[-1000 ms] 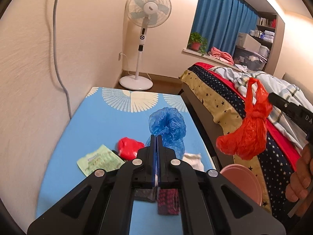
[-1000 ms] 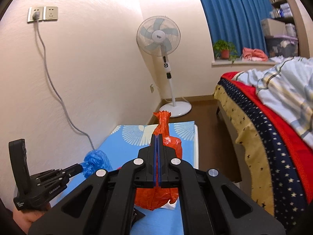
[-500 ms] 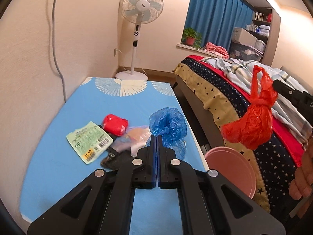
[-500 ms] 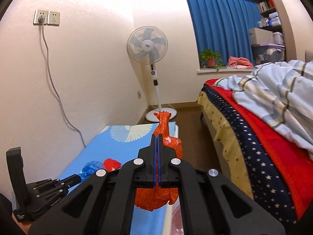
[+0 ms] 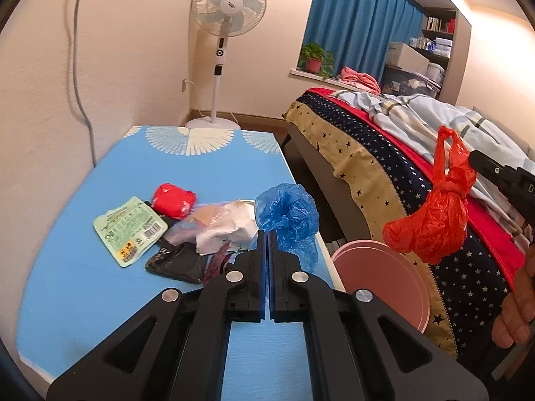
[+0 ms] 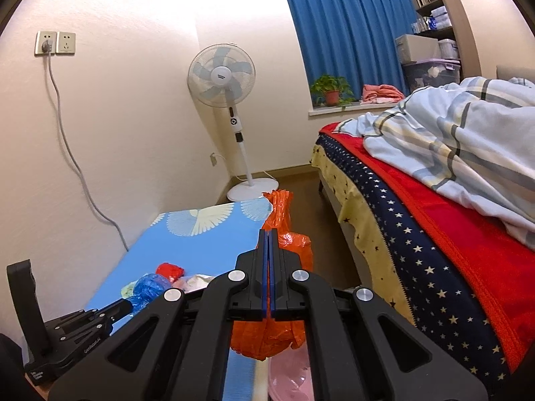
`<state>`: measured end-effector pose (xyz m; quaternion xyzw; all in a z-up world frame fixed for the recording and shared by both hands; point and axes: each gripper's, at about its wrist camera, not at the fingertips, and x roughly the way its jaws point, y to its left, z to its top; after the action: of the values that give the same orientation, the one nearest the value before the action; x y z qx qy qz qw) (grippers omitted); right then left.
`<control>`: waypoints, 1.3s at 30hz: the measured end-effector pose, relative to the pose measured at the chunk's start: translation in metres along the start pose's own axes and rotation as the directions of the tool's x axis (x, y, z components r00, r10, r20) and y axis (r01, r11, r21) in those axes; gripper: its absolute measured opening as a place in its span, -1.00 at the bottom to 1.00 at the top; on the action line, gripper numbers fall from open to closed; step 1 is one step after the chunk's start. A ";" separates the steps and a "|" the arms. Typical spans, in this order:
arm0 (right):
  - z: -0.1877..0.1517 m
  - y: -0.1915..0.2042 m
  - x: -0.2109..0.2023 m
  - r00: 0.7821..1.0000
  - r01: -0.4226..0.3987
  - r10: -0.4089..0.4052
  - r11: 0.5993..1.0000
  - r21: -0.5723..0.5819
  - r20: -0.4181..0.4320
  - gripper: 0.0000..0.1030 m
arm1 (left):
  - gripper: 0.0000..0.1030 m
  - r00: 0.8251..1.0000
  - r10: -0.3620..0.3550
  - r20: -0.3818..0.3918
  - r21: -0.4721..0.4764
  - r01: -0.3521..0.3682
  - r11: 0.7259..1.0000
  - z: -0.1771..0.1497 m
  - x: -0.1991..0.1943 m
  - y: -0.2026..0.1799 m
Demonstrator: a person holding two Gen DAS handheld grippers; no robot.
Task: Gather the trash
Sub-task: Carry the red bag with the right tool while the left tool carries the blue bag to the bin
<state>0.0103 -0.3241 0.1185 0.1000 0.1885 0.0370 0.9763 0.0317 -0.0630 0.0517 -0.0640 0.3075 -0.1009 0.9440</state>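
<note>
My right gripper is shut on a tied orange-red plastic bag, which hangs in the air above the pink bin beside the table; the bag also shows in the left wrist view. My left gripper is shut and empty, above the near part of the blue table. On the table lie a blue plastic bag, a red wad, a green packet, a white and clear wrapper pile and a black wrapper.
A bed with a star-patterned cover stands to the right of the table, with a narrow floor gap between. A standing fan is at the far corner. The wall with a hanging cable runs along the table's left side.
My left gripper has pulled back and up, so more of the trash on the table shows. The right gripper has carried the orange-red bag rightward, off the table to over the pink bin.
</note>
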 end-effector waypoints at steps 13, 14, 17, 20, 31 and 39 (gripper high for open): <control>-0.001 -0.031 0.001 0.997 0.077 -0.077 0.996 0.033 -0.008 -0.99 | -0.99 0.998 -0.068 -0.018 0.022 0.068 0.997 -0.004 0.023 -0.030; -0.001 -0.033 0.003 0.997 0.083 -0.082 0.996 0.035 -0.012 -0.99 | -0.99 0.997 -0.074 -0.020 0.024 0.074 0.997 -0.005 0.025 -0.033; -0.002 -0.039 0.005 0.994 0.104 -0.103 0.993 0.049 -0.021 -0.99 | -0.99 0.995 -0.095 -0.027 0.032 0.096 0.995 -0.007 0.032 -0.043; -0.002 -0.044 0.008 0.992 0.123 -0.121 0.991 0.059 -0.025 -0.99 | -0.99 0.993 -0.115 -0.037 0.036 0.116 0.993 -0.010 0.039 -0.053; -0.004 -0.054 0.016 0.982 0.190 -0.188 0.981 0.046 -0.031 -0.99 | -0.99 0.984 -0.157 -0.078 0.067 0.163 0.984 -0.019 0.071 -0.083; -0.013 -0.056 0.025 0.969 0.239 -0.238 0.971 0.016 -0.059 -0.99 | -0.99 0.979 -0.174 -0.104 0.071 0.182 0.981 -0.022 0.090 -0.091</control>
<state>0.0300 -0.3740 0.0857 0.0868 0.2270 -0.0800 0.9667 0.0760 -0.1732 0.0001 -0.0482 0.3417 -0.2005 0.9169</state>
